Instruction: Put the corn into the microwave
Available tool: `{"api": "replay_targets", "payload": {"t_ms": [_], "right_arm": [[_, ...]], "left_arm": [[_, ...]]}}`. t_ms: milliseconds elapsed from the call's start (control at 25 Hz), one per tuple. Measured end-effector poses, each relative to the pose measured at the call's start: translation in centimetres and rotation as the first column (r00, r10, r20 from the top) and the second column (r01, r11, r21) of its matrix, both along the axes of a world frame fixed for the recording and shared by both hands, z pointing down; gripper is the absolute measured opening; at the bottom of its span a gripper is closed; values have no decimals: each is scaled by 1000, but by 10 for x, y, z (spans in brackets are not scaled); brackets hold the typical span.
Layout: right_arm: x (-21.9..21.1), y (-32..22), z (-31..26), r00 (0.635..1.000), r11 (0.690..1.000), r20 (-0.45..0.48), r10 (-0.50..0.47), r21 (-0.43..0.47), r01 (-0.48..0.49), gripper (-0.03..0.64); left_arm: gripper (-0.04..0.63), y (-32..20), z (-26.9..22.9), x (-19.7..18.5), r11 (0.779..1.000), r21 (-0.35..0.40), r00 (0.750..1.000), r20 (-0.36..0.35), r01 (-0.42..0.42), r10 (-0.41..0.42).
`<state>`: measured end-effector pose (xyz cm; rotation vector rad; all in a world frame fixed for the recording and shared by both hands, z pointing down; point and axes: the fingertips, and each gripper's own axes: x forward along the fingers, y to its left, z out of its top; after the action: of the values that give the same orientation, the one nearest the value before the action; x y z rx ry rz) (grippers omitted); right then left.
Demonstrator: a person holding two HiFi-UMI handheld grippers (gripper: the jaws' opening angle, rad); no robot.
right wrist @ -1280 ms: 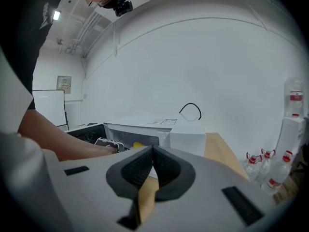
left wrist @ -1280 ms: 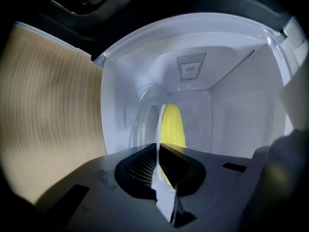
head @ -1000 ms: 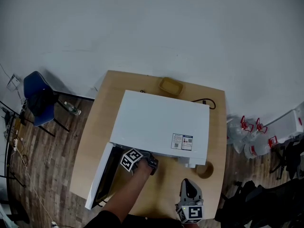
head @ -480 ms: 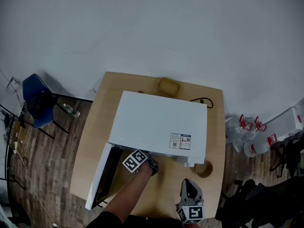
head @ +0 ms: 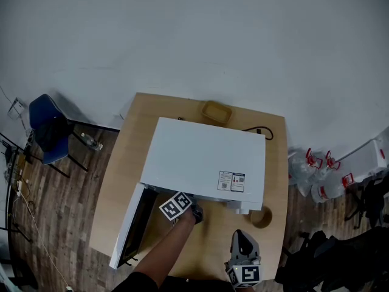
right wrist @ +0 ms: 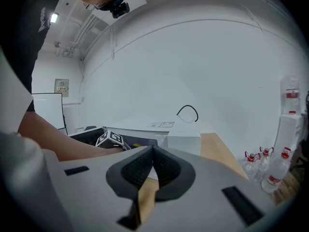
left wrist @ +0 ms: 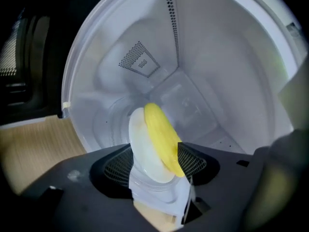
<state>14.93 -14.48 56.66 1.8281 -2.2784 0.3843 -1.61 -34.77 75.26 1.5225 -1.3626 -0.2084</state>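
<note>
The yellow corn lies on a small white plate inside the white microwave, over its glass turntable. My left gripper reaches into the cavity. Its jaws are opening, with plate and corn still between them and the mesh pads standing off to either side. In the head view only the marker cube of the left gripper shows at the microwave's mouth; its tips are hidden. My right gripper is shut on nothing and hovers over the table in front of the microwave.
The microwave door hangs open toward the table's front left. A brown cup stands by the microwave's front right corner and a woven tray behind it. A blue chair and water bottles flank the table.
The left gripper's marker cube has rolled at the microwave's mouth and stayed in place. The right gripper has not moved.
</note>
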Motion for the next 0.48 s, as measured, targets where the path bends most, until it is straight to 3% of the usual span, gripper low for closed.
{"api": "replay_targets", "payload": {"t_ms": [160,320,480], "right_arm": [[2,4,7,1000,1000,-9,-1,-22,1,60],[1,4,8,1000,1000,-8,-12,-28,12,60],[3,0,3,1000,1000,11,-5,-16,6,60]], "left_arm": [[284,-2,0,-2,997,40,987,149,-68,62],[293,-1,4,-2,989,74,952,288,-125,99],[305,0,5,-4,982,95,919,379,-160,113]]}}
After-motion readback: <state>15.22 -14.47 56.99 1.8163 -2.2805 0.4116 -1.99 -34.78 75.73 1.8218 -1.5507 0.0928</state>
